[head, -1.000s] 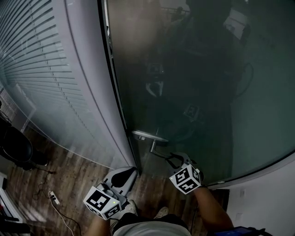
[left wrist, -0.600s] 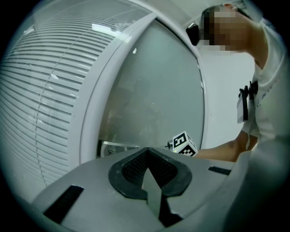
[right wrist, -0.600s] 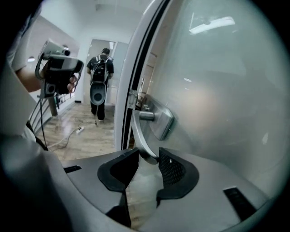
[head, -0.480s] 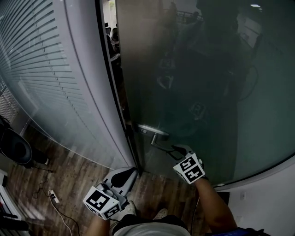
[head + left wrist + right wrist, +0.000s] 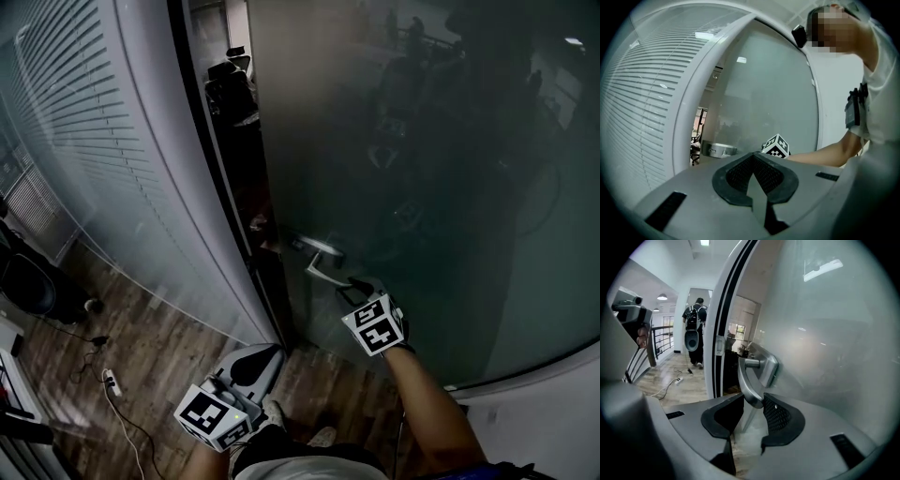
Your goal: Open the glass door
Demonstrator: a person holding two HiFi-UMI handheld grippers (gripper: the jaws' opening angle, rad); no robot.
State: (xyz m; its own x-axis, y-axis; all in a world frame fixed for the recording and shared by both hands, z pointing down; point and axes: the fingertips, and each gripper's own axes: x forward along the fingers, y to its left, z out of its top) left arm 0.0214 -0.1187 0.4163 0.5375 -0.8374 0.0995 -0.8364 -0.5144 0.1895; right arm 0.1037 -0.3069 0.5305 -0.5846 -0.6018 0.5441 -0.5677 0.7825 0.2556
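Right gripper view: the right gripper pinches the tip of the metal door handle between its pads. The handle sits at the free edge of the glass door, which stands ajar from the door frame. The left gripper has its jaws pressed together on nothing

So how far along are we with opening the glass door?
Done: the glass door is unlatched and ajar, with a dark gap showing along its handle-side edge. In hand: the right gripper has its fingers closed on the door handle. The left gripper hangs low, fingers shut on nothing. Left: swing the door wider, since the gap looks too narrow to walk through.
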